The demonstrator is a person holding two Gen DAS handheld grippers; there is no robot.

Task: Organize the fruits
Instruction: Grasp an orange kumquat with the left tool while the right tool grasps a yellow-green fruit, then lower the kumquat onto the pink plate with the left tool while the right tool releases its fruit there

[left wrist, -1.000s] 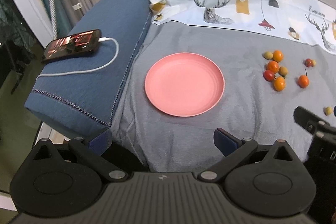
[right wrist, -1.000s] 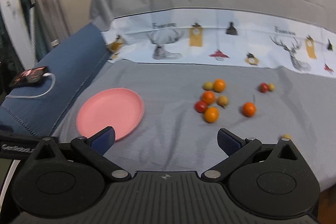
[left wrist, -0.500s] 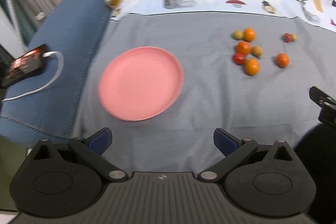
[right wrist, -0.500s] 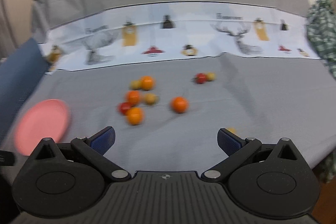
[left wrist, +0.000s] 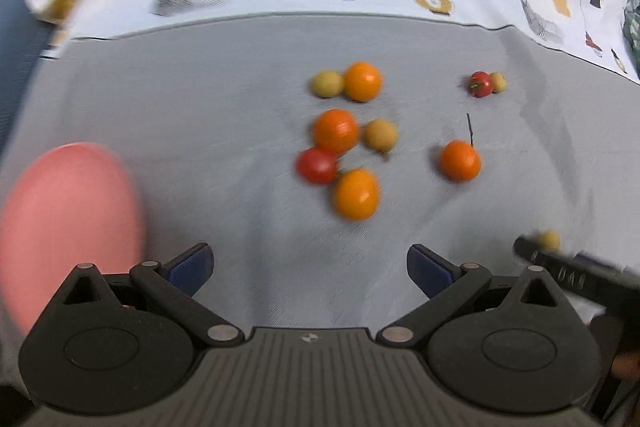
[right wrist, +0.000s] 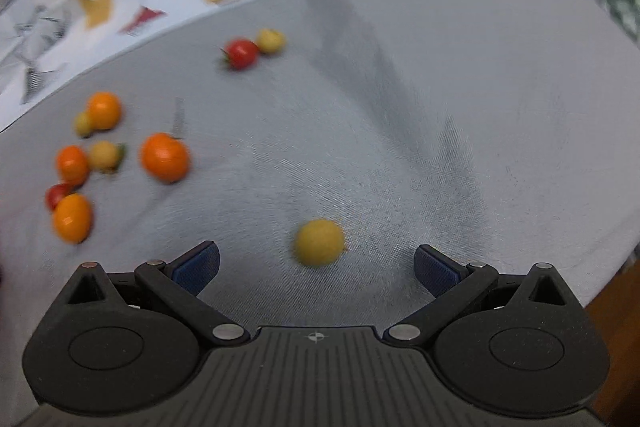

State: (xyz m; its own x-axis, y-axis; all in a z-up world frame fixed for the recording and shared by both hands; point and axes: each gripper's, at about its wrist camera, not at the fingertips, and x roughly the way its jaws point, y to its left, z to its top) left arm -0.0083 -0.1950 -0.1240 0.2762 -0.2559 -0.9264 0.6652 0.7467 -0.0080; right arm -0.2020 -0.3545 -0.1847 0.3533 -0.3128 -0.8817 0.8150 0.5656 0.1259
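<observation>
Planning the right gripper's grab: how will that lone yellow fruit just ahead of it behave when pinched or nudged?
The yellow fruit looks round and smooth, so a nudge would probably send it rolling across the grey cloth. It is small, likely light. It sits between the wide-open fingers of the right gripper, so an off-centre squeeze might squirt it out.

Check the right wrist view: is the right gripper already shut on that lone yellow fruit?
No. The right gripper is open, and the lone yellow fruit lies on the grey cloth, untouched by either finger.
</observation>
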